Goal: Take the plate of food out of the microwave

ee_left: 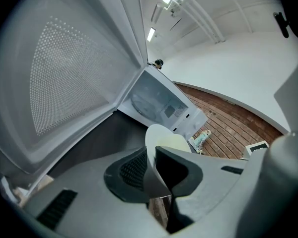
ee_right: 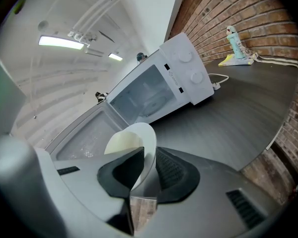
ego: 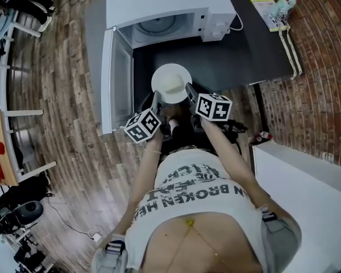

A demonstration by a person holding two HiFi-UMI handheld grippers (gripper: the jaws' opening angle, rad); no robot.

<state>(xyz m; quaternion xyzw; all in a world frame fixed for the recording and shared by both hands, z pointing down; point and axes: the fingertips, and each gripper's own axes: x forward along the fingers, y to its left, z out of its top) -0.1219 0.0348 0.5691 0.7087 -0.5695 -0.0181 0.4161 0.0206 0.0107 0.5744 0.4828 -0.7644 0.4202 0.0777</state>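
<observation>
A: Plate, where is it sitting?

B: The white plate is showing outside the microwave, in front of the open cavity, over the near part of the dark counter. Can't tell if it's resting on the counter or lifted off it.

A: Food?

B: A pale yellowish food is lying in the middle of the plate. Too small to say what it is.

A: Left jaws?

B: The left gripper is pinching the plate's left rim. In its own view the rim is running straight between the two dark pads, both pressing on it.

A: Right?

B: Same. The right gripper is clamping the right rim, pads closing on the plate edge from both faces. So the plate is hanging between the two grippers.

A: Microwave door?

B: The door is swinging wide open to the left, standing beside the plate. The cavity is showing a glass turntable.

A: Anything else?

B: A light blue bottle is standing at the far right of the counter, by the brick wall, well apart from the plate. The person is standing near, on the wood floor.
</observation>
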